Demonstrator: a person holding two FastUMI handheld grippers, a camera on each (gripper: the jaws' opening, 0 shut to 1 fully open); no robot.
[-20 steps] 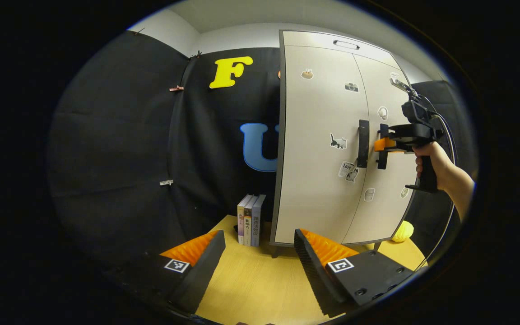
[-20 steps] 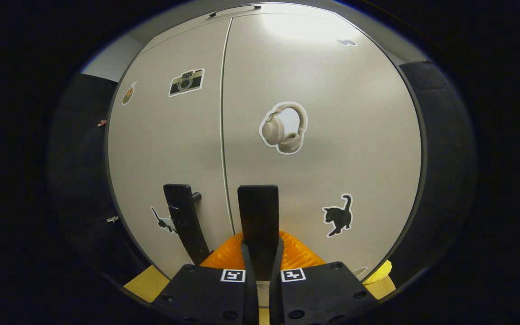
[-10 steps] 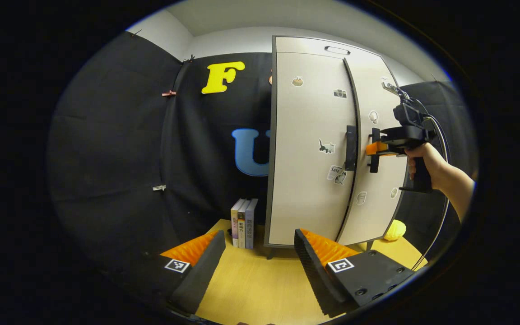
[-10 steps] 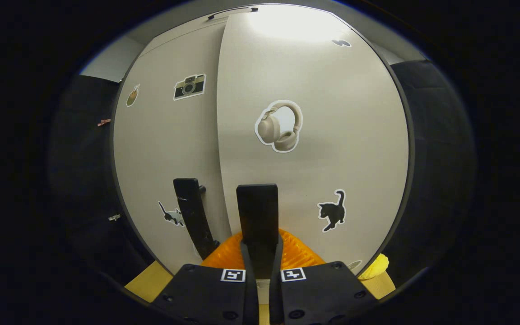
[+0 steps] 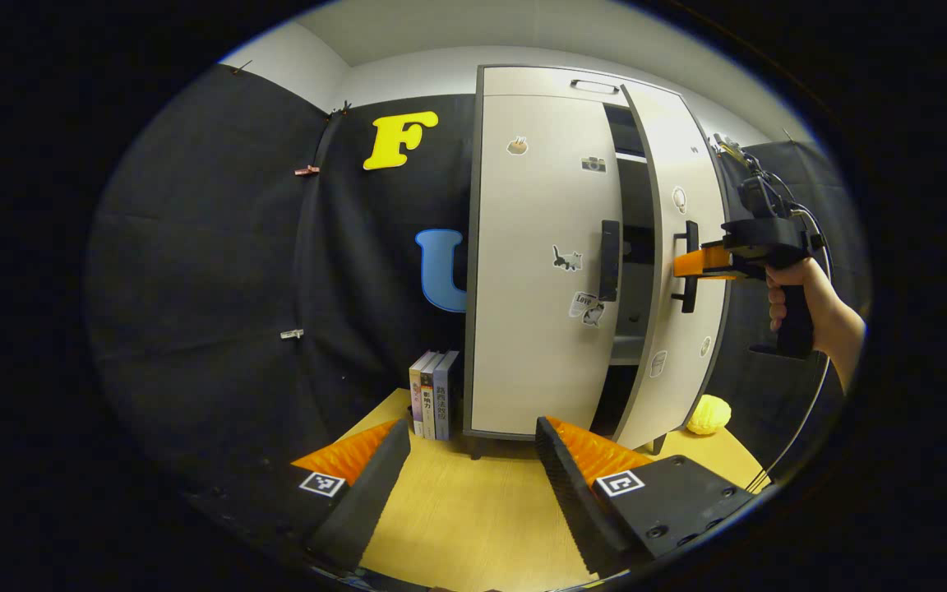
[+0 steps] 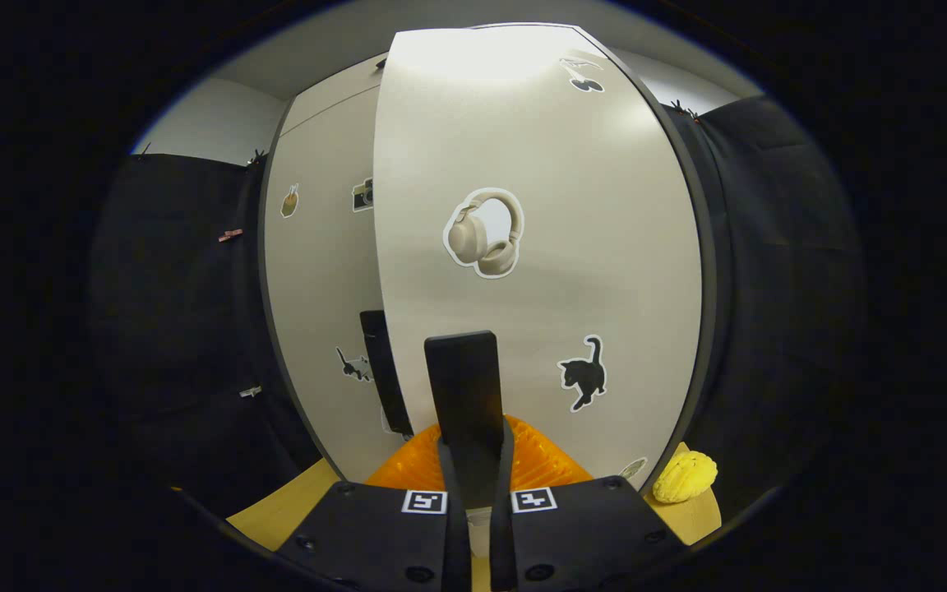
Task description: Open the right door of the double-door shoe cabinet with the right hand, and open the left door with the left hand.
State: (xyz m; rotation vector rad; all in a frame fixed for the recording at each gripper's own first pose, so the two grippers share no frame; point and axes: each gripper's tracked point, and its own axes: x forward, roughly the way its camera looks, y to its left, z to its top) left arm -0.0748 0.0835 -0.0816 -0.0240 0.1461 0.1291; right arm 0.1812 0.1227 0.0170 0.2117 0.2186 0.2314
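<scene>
Slipping risk: right gripper, jaws clamped on right door's black bar handle, could lose it mid-swing.
Left gripper: jaws wide apart, empty; grey left door unopened.

The tall beige double-door shoe cabinet has smooth, matt panels and plain black handles; the pale wood-grain tabletop looks smooth, faintly satin.
</scene>
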